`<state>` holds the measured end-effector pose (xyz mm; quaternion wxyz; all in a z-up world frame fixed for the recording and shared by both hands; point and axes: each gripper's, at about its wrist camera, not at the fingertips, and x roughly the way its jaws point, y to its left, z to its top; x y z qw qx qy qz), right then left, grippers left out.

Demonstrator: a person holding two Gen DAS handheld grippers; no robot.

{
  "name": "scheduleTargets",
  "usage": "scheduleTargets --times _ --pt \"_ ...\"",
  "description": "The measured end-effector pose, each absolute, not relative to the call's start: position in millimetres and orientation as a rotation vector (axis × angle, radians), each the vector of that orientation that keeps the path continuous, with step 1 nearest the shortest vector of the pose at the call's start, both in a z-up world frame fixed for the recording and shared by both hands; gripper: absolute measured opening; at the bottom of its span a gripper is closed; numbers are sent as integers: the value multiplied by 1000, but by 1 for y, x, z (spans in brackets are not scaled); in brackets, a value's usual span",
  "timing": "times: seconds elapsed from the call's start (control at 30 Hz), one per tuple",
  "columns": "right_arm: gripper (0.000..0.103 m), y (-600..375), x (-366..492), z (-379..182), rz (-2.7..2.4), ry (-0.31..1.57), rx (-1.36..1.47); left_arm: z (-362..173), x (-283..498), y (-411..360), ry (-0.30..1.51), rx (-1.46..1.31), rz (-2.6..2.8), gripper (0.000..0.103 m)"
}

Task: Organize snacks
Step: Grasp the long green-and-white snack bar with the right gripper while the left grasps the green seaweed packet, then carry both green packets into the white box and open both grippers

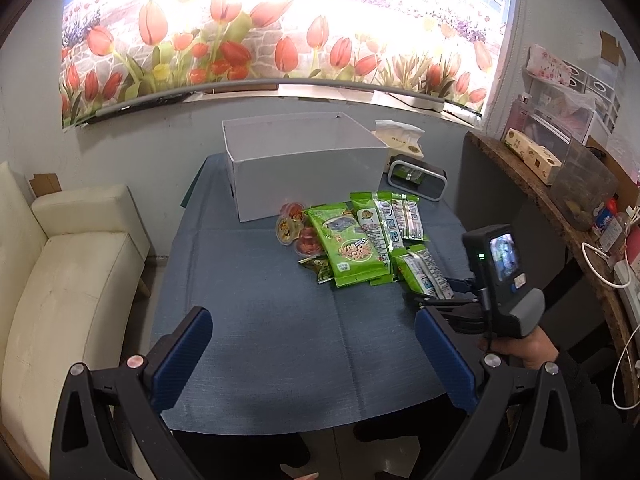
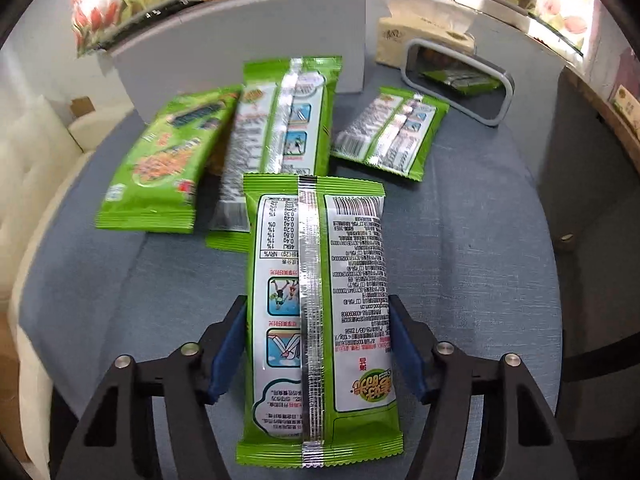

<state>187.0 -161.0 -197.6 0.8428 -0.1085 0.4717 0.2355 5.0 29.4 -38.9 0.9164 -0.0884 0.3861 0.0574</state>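
Right gripper (image 2: pixel 318 344) with blue pads closed against the sides of a green snack packet (image 2: pixel 320 304) lying seam-up on the blue tablecloth (image 1: pixel 260 320), left gripper (image 1: pixel 314 360) spread wide over bare cloth, further packets (image 1: pixel 352 240) beside white box (image 1: pixel 300 160), cream sofa (image 1: pixel 60 280), tulip mural (image 1: pixel 260 40) behind.

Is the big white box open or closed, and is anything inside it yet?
Open: the white box has no lid on top. The inner walls in view are bare, but its floor is hidden, so contents cannot be told.
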Motion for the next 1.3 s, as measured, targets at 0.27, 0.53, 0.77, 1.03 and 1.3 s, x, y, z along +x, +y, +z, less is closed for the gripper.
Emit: scheduleTargets --times 0.27,0.53,0.77,1.03,1.3 --pt "70 -200 148 -149 485 915 -115 -54 42 22 819 -201 103 103" --pt "70 -240 102 -108 414 800 -83 -95 129 8 904 -228 137 103" --pt "70 -258 80 -97 403 769 -42 -150 206 -4 1008 -173 202 103" --pt "70 -272 80 -93 375 760 -42 -177 231 2 1058 -176 201 76" --pt "70 -269 82 -91 386 745 -35 -156 220 18 1035 -236 145 72"
